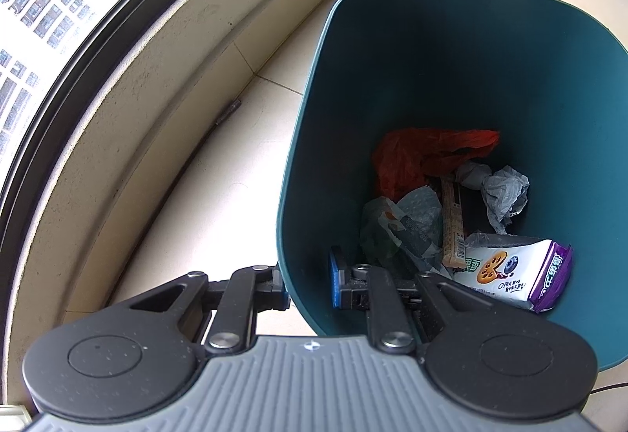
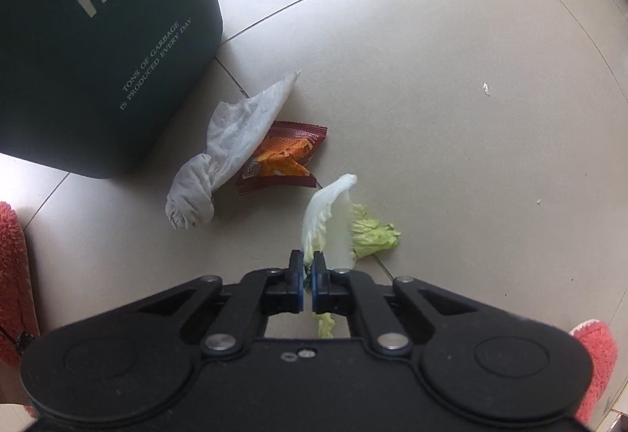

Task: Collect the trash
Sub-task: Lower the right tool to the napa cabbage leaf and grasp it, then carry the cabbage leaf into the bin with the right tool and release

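Observation:
My left gripper (image 1: 309, 284) is shut on the near rim of the dark green trash bin (image 1: 310, 141), one finger outside and one inside. Inside lie a red plastic bag (image 1: 416, 157), crumpled tissue (image 1: 502, 192) and a white and purple snack packet (image 1: 518, 275). My right gripper (image 2: 308, 284) is shut on a cabbage leaf (image 2: 333, 224) that hangs just above the floor. A crumpled white tissue (image 2: 223, 157) and a red snack wrapper (image 2: 286, 161) lie on the floor beside the bin (image 2: 78, 59), ahead and left of the right gripper.
Beige tiled floor (image 2: 431, 78) all around. A curved window sill (image 1: 129, 86) and window stand left of the bin. Pink slippers show at the left (image 2: 11, 267) and right (image 2: 592, 361) edges of the right wrist view.

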A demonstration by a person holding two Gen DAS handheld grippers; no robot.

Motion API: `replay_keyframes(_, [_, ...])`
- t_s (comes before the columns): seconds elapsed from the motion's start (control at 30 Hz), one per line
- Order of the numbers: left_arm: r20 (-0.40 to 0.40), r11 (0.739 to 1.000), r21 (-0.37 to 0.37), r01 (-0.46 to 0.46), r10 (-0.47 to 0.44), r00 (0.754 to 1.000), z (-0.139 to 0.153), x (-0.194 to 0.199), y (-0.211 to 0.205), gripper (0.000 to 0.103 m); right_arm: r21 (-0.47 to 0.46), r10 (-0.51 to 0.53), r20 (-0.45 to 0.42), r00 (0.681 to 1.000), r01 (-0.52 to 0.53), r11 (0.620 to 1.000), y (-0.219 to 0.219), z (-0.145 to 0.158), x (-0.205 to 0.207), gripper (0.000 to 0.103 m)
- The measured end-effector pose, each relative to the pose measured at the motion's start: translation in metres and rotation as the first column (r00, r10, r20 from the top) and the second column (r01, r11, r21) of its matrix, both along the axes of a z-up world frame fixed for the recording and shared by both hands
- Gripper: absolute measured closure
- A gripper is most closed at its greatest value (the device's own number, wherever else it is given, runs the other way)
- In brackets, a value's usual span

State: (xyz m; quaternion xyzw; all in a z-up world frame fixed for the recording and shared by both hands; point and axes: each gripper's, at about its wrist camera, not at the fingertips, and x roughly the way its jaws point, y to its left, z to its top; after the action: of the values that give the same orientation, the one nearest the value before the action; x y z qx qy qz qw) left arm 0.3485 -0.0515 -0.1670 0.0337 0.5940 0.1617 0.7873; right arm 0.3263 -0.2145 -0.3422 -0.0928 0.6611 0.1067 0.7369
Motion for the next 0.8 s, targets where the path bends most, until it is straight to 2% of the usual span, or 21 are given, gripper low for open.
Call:
replay_keyframes(0.1, [0.0,1.0,0.0,0.0,0.0,1.0,0.0,0.0,0.0,0.086,0.082,-0.07,0.009,0.998,0.069,0.994,-0.014,0.029,0.001,0.102])
replay_keyframes(0.33, [-0.001,1.0,-0.013,-0.004,0.004,1.0,0.003,0.001,0.002,0.086,0.203,-0.111,0.086,0.99,0.092,0.975,-0.009,0.108,0.01,0.102])
replay_keyframes(0.57, [-0.001,1.0,-0.014,-0.005,0.005,1.0,0.003,0.001,0.003,0.086,0.312,-0.108,0.204,0.973,0.04,0.949,0.004,0.195,0.014,0.102])
replay_keyframes(0.67, [-0.002,1.0,-0.017,-0.005,0.005,1.0,0.005,0.002,0.003,0.086,0.379,-0.091,0.268,0.959,-0.018,0.925,0.017,0.236,0.021,0.102])
replay_keyframes(0.8, [0.001,1.0,-0.023,-0.005,0.005,1.0,0.008,0.002,0.005,0.086,0.442,-0.046,0.308,0.95,-0.1,0.891,0.044,0.271,0.033,0.102])
